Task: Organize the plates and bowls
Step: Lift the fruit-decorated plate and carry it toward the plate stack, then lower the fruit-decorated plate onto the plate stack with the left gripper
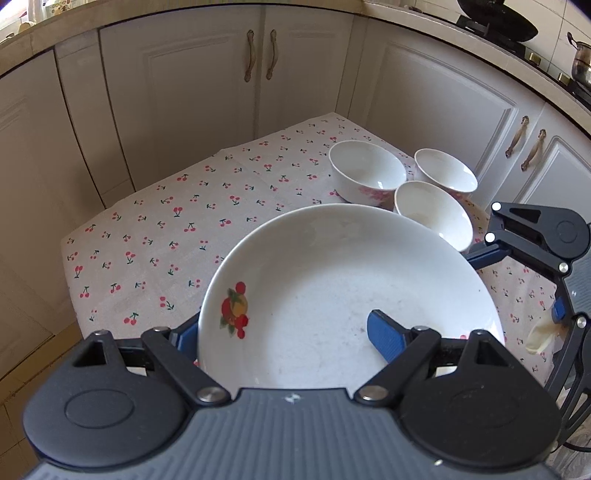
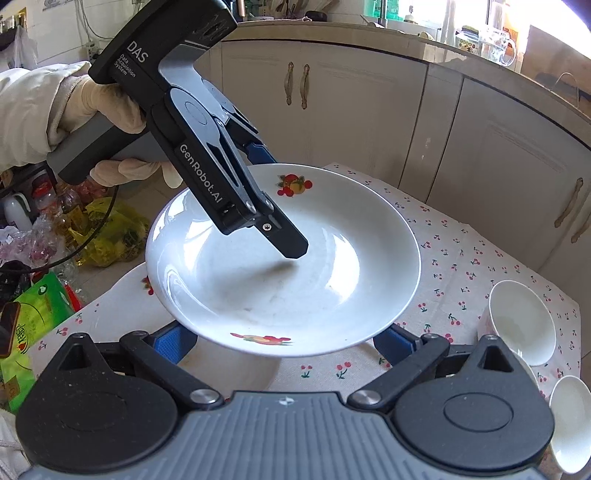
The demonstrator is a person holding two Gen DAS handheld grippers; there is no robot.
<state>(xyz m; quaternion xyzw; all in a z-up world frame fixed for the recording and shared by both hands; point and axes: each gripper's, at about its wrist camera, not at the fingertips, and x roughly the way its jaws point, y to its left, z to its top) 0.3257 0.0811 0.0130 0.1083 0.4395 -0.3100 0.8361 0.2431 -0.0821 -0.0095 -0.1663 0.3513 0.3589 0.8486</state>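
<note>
A white deep plate with fruit prints [image 1: 351, 288] is held above the cherry-print tablecloth [image 1: 166, 229]. My left gripper [image 1: 284, 332] is shut on its near rim, one blue finger inside the dish, the other under it. In the right wrist view the same plate [image 2: 288, 273] hangs tilted in the left gripper [image 2: 284, 236]. My right gripper [image 2: 288, 343] is open, its blue fingers [image 2: 173, 341] spread beneath the plate's rim without touching it. Another white plate [image 2: 229, 369] lies on the cloth below. Three white bowls [image 1: 365, 173] stand together at the table's far right.
White cabinet doors [image 1: 258, 74] wrap around behind the small table. A stove with a wok [image 1: 495, 22] sits on the counter at right. Bags and bottles [image 2: 74, 229] clutter the floor left of the table. Two bowls [image 2: 521, 321] show at right in the right wrist view.
</note>
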